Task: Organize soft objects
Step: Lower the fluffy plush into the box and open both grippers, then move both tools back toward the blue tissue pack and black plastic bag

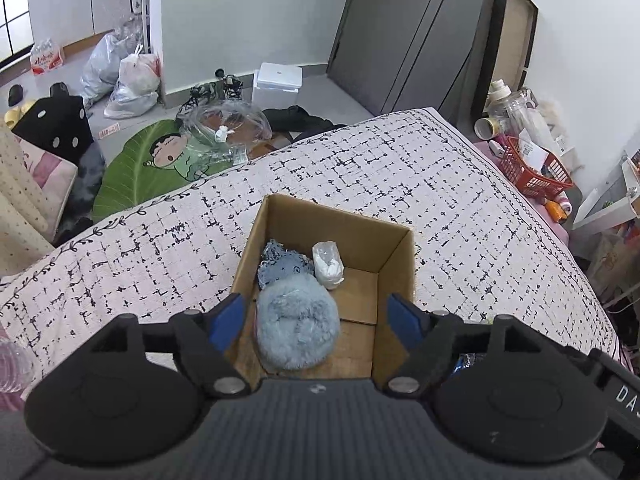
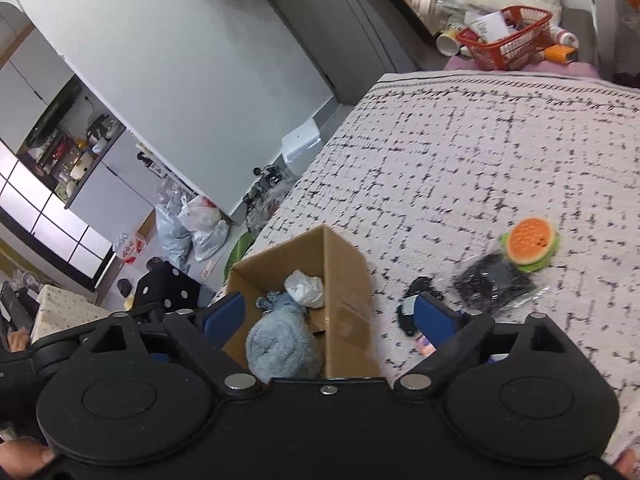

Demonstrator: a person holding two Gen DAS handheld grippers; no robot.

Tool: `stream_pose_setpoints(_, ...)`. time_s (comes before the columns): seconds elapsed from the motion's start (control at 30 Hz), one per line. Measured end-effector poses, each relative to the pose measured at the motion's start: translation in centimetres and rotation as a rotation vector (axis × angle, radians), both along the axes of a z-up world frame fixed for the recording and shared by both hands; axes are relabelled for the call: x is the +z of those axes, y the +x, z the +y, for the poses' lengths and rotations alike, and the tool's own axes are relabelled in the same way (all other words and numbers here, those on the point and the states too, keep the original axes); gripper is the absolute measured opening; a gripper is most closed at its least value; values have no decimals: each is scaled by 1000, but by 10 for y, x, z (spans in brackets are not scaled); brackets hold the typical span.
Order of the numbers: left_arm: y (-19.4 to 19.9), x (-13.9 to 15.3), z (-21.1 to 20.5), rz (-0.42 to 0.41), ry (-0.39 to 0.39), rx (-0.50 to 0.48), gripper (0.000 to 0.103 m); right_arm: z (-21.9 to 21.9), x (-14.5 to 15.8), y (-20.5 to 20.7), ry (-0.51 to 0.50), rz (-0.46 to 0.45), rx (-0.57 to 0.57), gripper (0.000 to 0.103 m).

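An open cardboard box (image 1: 396,256) (image 2: 344,280) stands on the patterned bed cover (image 1: 440,176) (image 2: 460,152). Inside it lie a fluffy pale-blue round plush (image 1: 298,320) (image 2: 280,344), a grey-blue knitted piece (image 1: 280,266) (image 2: 276,300) and a white bagged bundle (image 1: 328,264) (image 2: 306,288). My left gripper (image 1: 316,316) hangs open above the box, the plush lying free below its blue pads. My right gripper (image 2: 330,316) is open over the box's near edge. To the right on the cover lie a burger-shaped soft toy (image 2: 530,246), a black item in clear wrap (image 2: 494,282) and a small black piece (image 2: 416,292).
A red basket (image 1: 532,172) (image 2: 504,42) with bottles and clutter stands past the bed's far side. On the floor to the left are plastic bags (image 1: 128,80), a green cartoon mat (image 1: 160,160), a white box (image 1: 278,84) and shoes. A dark door (image 1: 400,32) stands behind.
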State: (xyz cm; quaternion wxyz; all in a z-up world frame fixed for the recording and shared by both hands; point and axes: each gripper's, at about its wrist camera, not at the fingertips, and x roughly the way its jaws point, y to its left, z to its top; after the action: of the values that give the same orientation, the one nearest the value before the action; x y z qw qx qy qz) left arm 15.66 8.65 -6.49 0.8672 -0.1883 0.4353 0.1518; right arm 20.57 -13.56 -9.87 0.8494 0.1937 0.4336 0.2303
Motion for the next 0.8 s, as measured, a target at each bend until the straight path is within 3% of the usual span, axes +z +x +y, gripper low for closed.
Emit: stream_pose_setpoints(0.8, -5, 26, -60, -27, 78, -78, 78, -67, 16, -1, 24, -3, -52, 103)
